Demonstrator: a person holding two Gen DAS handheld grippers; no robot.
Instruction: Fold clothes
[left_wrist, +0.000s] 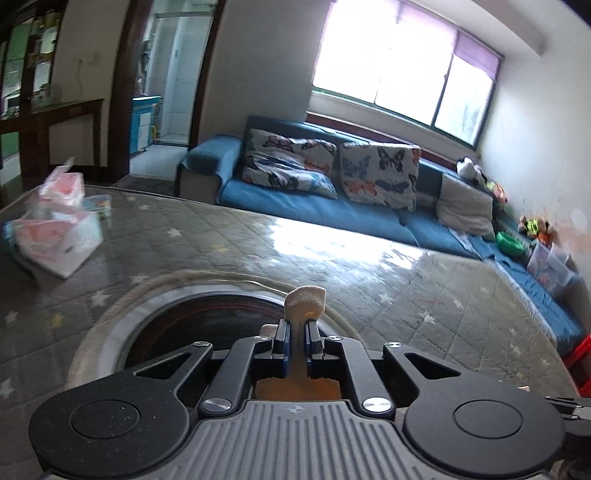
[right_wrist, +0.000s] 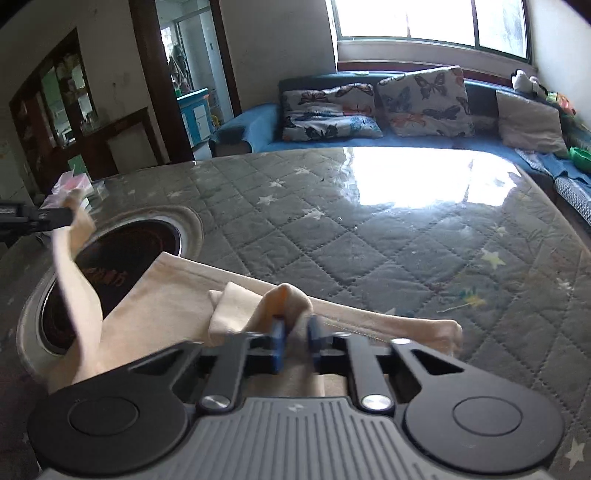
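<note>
A cream-coloured garment (right_wrist: 166, 306) lies partly on the quilted table cover (right_wrist: 369, 236), its edge over the round dark hob. My right gripper (right_wrist: 295, 328) is shut on a raised fold of the garment near the table's front. In the left wrist view, my left gripper (left_wrist: 296, 328) is shut on another bunched bit of the same garment (left_wrist: 306, 301), held above the hob (left_wrist: 207, 317). The right wrist view shows the left gripper (right_wrist: 68, 218) at the far left, lifting a strip of the cloth off the table.
A round dark hob (right_wrist: 122, 254) with a pale ring is set into the table. Tissue packs (left_wrist: 55, 229) sit at the table's far left. A blue sofa (left_wrist: 332, 206) with butterfly cushions (left_wrist: 380, 177) runs behind the table under a bright window. A doorway (left_wrist: 162, 85) opens at the back left.
</note>
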